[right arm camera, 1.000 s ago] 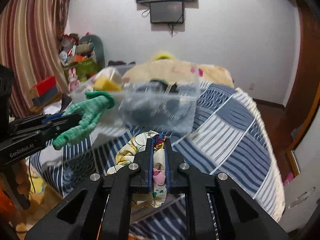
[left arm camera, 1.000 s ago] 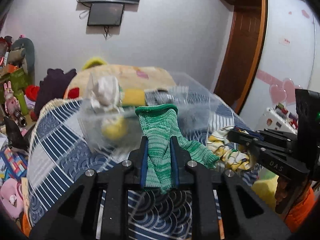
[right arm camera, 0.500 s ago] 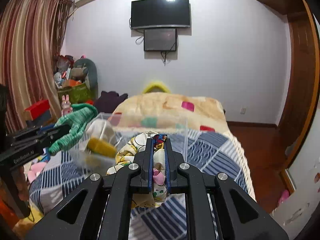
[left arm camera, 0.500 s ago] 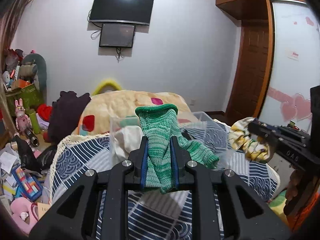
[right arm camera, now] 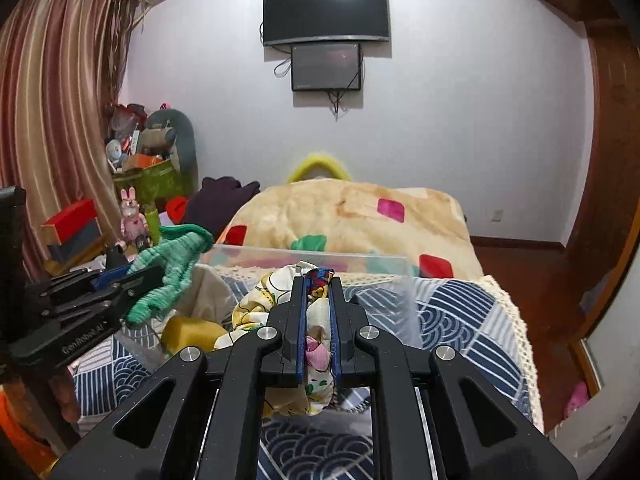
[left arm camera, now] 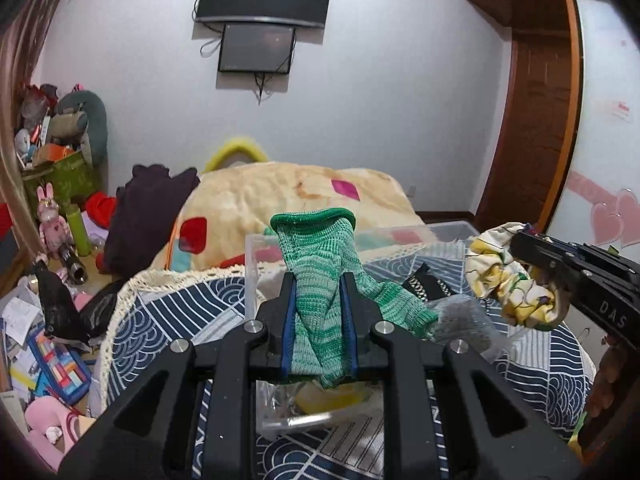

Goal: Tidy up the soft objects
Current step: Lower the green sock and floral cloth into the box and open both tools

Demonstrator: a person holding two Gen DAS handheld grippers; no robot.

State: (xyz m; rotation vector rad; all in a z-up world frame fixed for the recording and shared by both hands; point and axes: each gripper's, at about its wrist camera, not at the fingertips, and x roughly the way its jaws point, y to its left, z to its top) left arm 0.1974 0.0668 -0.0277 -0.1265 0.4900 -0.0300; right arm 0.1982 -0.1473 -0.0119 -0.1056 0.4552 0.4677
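Note:
My left gripper (left arm camera: 319, 280) is shut on a green knitted sock (left arm camera: 320, 256) and holds it over the clear plastic box (left arm camera: 256, 264). It also shows in the right wrist view (right arm camera: 150, 280), at the left, with the sock (right arm camera: 176, 256). My right gripper (right arm camera: 319, 280) is shut on a yellow patterned cloth (right arm camera: 256, 304) above the same box (right arm camera: 392, 272). In the left wrist view the right gripper (left arm camera: 520, 246) with its cloth (left arm camera: 500, 280) is at the right. A yellow soft item (right arm camera: 188, 330) and a white cloth (right arm camera: 208, 288) lie in the box.
The box sits on a bed with a blue patterned cover (right arm camera: 460, 320). A cream blanket (right arm camera: 352, 216) lies behind it. Toys and clutter (left arm camera: 48, 320) fill the floor at the left. A wooden door (left arm camera: 536, 128) is at the right.
Both grippers have risen and tilted up with their loads; the box now sits lower in both views and more of the wall and television shows.

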